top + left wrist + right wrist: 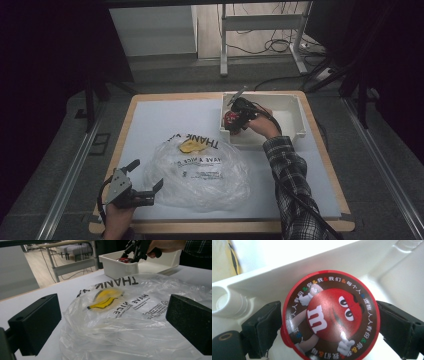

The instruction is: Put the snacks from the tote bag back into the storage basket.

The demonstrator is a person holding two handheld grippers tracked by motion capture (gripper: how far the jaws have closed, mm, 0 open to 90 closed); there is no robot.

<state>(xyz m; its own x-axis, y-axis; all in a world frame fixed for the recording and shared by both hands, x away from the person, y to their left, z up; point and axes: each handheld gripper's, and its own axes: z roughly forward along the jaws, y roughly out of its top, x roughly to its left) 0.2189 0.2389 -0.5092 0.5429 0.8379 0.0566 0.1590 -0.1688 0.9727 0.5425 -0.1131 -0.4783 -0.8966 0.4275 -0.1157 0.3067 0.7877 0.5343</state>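
A round red candy tub (329,315) with a cartoon lid stands in the near left corner of the white bin (287,112). My right gripper (328,323) points down into the bin, a black jaw on each side of the tub; I see no pad pressing on it. In the high view the tub (230,119) shows red under that gripper (235,121). A crumpled clear plastic bag (200,172) with a yellow smiley and black print lies mid-table. My left gripper (147,174) rests at the bag's left edge, jaws wide apart and empty, with the bag (130,322) ahead of them.
The bin (117,267) sits at the table's far right, just beyond the bag. A white sheet (155,120) covers the wooden table top, bare at the far left. Behind the table are a metal frame (260,22) and cables on the floor.
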